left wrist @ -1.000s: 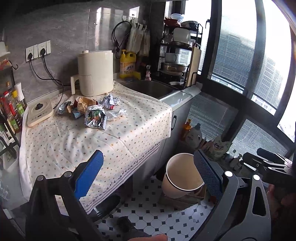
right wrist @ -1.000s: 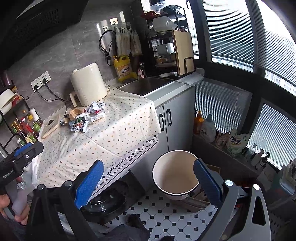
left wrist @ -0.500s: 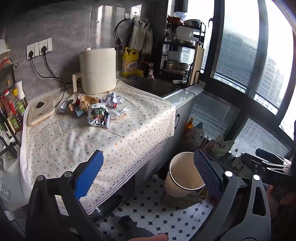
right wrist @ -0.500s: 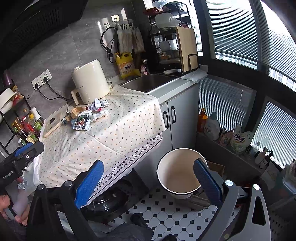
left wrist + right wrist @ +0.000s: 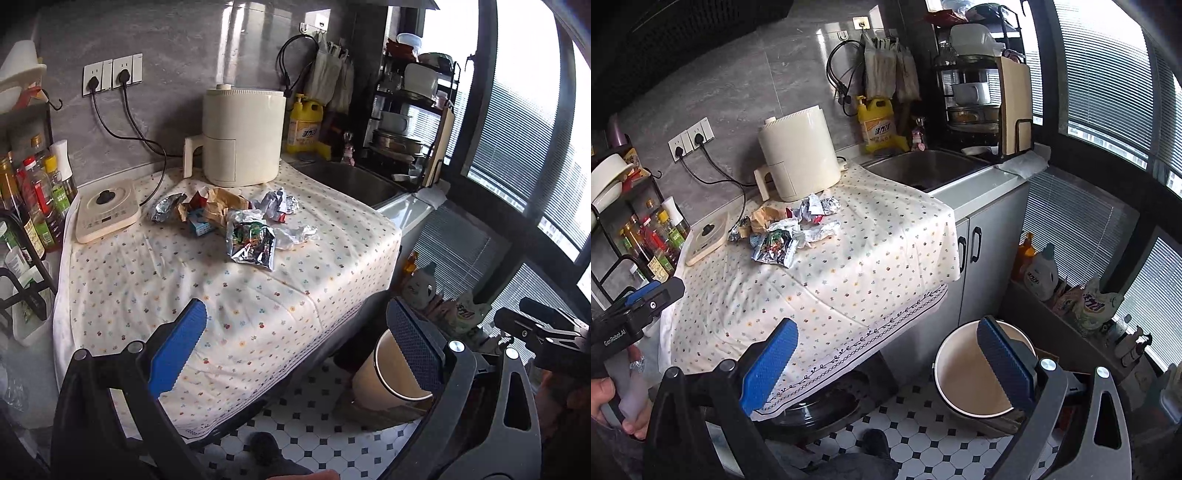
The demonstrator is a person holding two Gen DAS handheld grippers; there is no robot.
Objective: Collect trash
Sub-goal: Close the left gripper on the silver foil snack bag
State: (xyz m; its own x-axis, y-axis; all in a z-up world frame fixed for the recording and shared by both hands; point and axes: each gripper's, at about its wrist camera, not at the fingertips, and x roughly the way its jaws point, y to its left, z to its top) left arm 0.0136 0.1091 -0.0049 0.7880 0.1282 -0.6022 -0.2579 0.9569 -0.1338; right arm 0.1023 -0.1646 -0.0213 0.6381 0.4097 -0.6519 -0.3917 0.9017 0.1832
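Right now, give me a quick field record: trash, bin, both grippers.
trash: pile of crumpled wrappers on the tablecloth, in front of the cream appliance
nearest piece: foil snack bag
bin: open bucket on the floor, below the table edge
left gripper: open, holding nothing
right gripper: open, holding nothing

The left fingers [image 5: 413,347] hide part of the bucket [image 5: 376,376].

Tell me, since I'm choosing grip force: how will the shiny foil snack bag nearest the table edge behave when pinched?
The foil snack bag lies flat and creased, so it probably crumples and weighs little. Its glossy film may slip between the fingers. It rests on loose tablecloth, so pushing might drag it.
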